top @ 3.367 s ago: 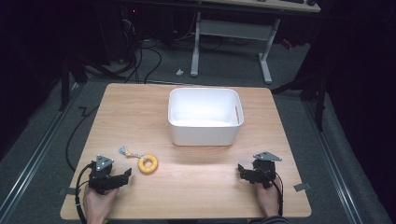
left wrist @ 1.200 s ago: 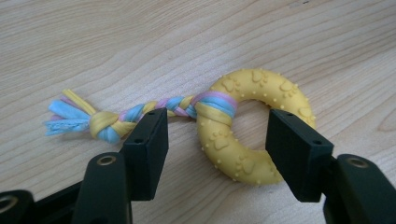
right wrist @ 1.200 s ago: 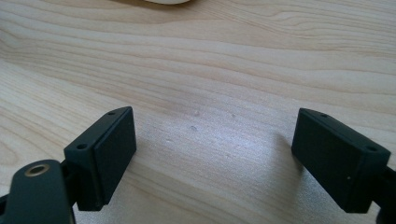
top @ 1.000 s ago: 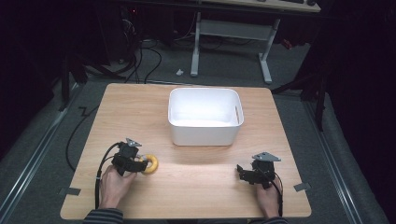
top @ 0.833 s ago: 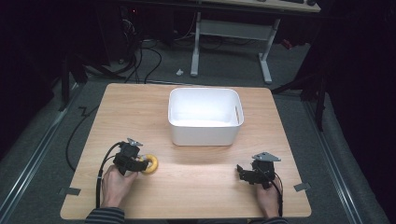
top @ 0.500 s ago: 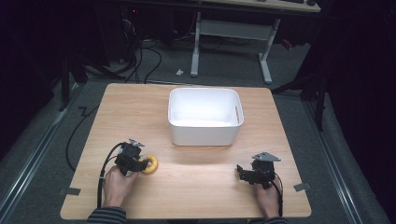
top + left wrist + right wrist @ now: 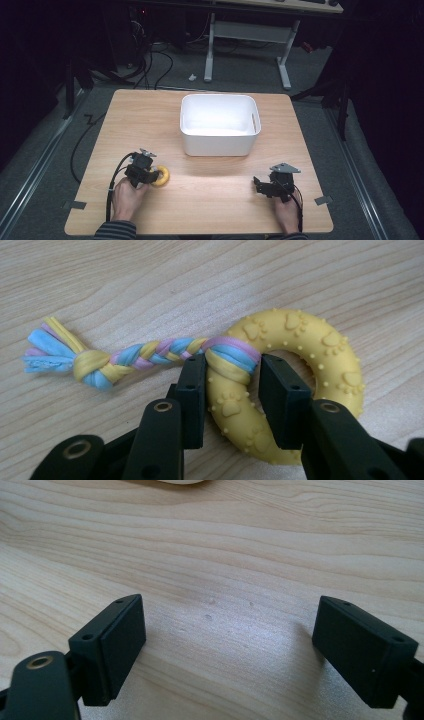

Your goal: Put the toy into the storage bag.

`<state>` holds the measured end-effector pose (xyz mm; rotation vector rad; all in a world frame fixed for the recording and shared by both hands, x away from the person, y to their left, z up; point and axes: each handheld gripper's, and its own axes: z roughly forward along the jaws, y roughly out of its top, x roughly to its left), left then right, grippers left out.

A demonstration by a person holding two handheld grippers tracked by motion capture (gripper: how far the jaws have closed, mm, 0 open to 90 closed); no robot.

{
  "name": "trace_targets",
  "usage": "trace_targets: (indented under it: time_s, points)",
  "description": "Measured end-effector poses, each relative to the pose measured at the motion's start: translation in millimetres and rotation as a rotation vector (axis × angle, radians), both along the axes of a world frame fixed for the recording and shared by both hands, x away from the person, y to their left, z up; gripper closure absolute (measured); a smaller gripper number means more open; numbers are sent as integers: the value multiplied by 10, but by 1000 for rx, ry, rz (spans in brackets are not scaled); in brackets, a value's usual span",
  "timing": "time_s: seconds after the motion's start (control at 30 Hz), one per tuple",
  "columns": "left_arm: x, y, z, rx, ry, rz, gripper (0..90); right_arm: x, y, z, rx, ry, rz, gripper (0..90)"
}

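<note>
A yellow rubber ring toy (image 7: 320, 355) with paw prints lies on the wooden table (image 7: 215, 200), a pastel braided rope (image 7: 150, 352) knotted round it and trailing left. My left gripper (image 7: 232, 371) has just been closing; one pad is against the ring's outer side and the other sits in its hole, so they clamp the band beside the knot. From above, the left gripper (image 7: 149, 172) covers the left part of the ring toy (image 7: 162, 176) near the front left. My right gripper (image 7: 261, 185) rests at the front right, and its own view has the right gripper (image 7: 230, 630) wide open over bare wood.
A white plastic bin (image 7: 220, 142) stands at the middle back of the table, with nothing visible inside it. Bare wood lies between the two hands. Cables trail off the table's left edge; a desk frame and floor lie beyond.
Since the earliest frame my left hand has moved forward and right from the front edge onto the ring toy, covering the rope. Over the last second both hands stay nearly still.
</note>
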<state>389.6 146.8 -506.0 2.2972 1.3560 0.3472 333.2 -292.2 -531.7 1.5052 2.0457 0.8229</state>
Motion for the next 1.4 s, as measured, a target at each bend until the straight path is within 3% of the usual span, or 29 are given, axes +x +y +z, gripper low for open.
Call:
trace_targets:
  time_s: [0.27, 0.63, 0.93, 1.17, 1.4]
  points:
    - [-11, 39, 25, -33, 19, -3, 657, 2, -1, -1, 0, -1, 2, 137]
    - [-66, 37, 115, -61, -1, -24, 677, 1, 0, 0, 0, -1, 2, 137]
    - [-139, 41, 306, -86, -35, -44, 679, 2, -1, 0, 0, -1, 2, 137]
    - [-201, 59, 440, -128, -41, -54, 679, 4, 0, 0, 0, -1, 2, 137]
    - [-281, 100, 521, -125, -37, -64, 680, 9, 4, 0, -1, 1, 7, 136]
